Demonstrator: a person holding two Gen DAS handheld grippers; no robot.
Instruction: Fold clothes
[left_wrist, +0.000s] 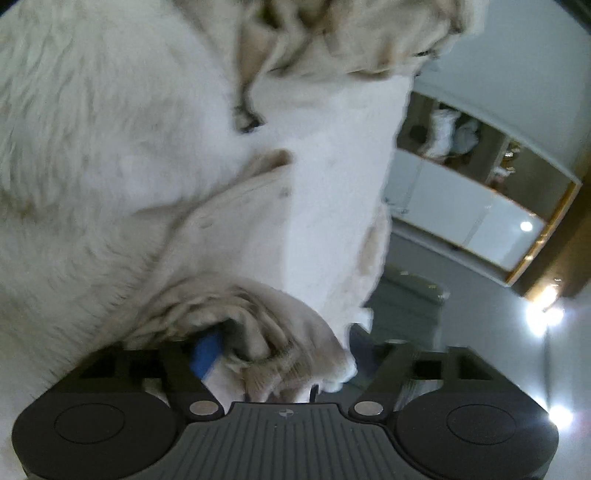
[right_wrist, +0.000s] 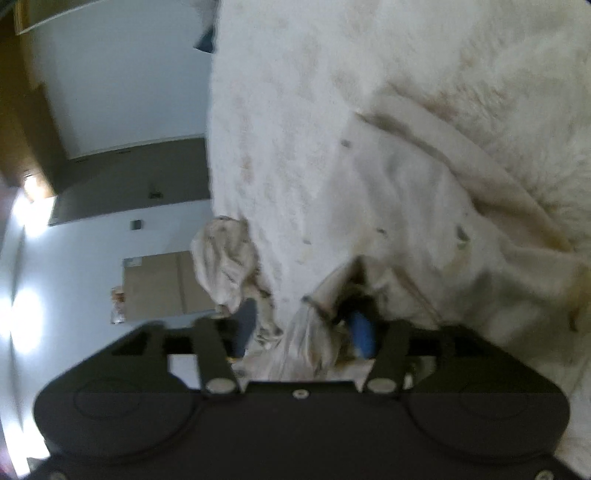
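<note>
- The left hand-held gripper (left_wrist: 258, 354) is clamped on a bunched edge of the cream garment (left_wrist: 236, 221); a blue fingertip pad (left_wrist: 205, 352) shows against the cloth.
- The right hand-held gripper (right_wrist: 332, 332) likewise pinches a gathered bit of the garment (right_wrist: 424, 206).
- The garment lies rumpled across a white fluffy surface (right_wrist: 280, 129), with no neat fold visible.
- Judged so, flattening and folding remain; both views are blurred.

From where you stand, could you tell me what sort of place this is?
Probably a room in a home. A cream garment is held up by both grippers; behind it the left view shows a wood-framed shelf unit with white doors, and the right view shows a plain wall with a switch plate.
</note>
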